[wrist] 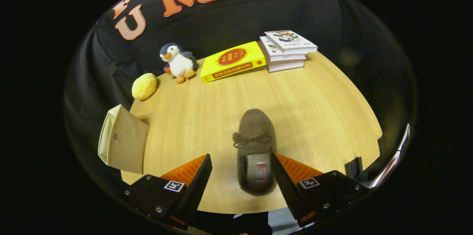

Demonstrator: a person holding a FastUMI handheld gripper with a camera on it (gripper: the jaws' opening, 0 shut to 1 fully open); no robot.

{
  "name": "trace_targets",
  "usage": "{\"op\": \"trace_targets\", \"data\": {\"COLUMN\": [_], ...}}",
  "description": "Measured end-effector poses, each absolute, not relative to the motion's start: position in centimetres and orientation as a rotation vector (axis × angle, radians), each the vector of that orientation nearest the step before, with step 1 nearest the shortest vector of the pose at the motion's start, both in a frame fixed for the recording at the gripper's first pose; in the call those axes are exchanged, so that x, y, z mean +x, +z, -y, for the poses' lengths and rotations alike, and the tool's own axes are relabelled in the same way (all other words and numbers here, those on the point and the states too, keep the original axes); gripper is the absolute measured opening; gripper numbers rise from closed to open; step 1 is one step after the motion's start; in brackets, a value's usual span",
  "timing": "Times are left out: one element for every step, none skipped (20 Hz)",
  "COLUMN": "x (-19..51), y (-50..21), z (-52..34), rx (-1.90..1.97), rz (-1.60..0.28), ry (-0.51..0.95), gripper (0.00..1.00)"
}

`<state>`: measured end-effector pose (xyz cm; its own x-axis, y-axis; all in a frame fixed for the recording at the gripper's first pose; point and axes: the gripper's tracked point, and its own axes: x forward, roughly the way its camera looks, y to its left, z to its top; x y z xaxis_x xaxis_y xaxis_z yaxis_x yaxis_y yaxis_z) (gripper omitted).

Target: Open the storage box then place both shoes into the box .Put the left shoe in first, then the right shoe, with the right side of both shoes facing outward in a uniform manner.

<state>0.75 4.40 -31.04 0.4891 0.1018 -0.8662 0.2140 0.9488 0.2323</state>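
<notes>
Gripper [240, 170] spread wide over wooden table [314, 109], gripping nothing. Brown shoe [255, 150] lay against right finger's inner face, clear of left. Beige storage box [123, 142] overhung table's left edge. Bare wood ahead.

shoes: one brown fuzzy slipper shoe with a lace bow [255, 142]
storage boxes: one beige fabric box [122, 142]
books: one yellow hardcover book [232, 61], three stacked white books [288, 50]
toys: one plush penguin [178, 61], one yellow bun-shaped squishy [144, 86]
tables: one round wooden table [314, 109]
grippers: one two-finger gripper [240, 168], fingers spread apart
</notes>
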Motion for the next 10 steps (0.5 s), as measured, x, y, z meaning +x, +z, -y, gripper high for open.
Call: {"op": "trace_targets", "data": {"x": [0.5, 0.3, 0.3, 0.4, 0.7, 0.7, 0.7, 0.7, 1.0, 1.4], "y": [-32.1, -33.2, -34.2, -35.2, -36.2, -37.3, -38.3, -39.1, -39.7, -40.4], "z": [-3.4, -2.7, -2.2, -1.6, -1.5, -1.4, -1.6, -2.0, -2.1, -2.0], "rx": [0.302, 0.272, 0.244, 0.218, 0.19, 0.15, 0.13, 0.126, 0.122, 0.107], "rz": [-1.074, -1.087, -1.095, -1.097, -1.093, -1.108, -1.114, -1.122, -1.126, -1.117], "ry": [-0.078, -0.08, -0.079, -0.078, -0.071, -0.056, -0.037, -0.022, -0.026, -0.028], "gripper": [0.96, 0.96, 0.96, 0.96, 0.94, 0.9, 0.89, 0.86, 0.82, 0.78]}}
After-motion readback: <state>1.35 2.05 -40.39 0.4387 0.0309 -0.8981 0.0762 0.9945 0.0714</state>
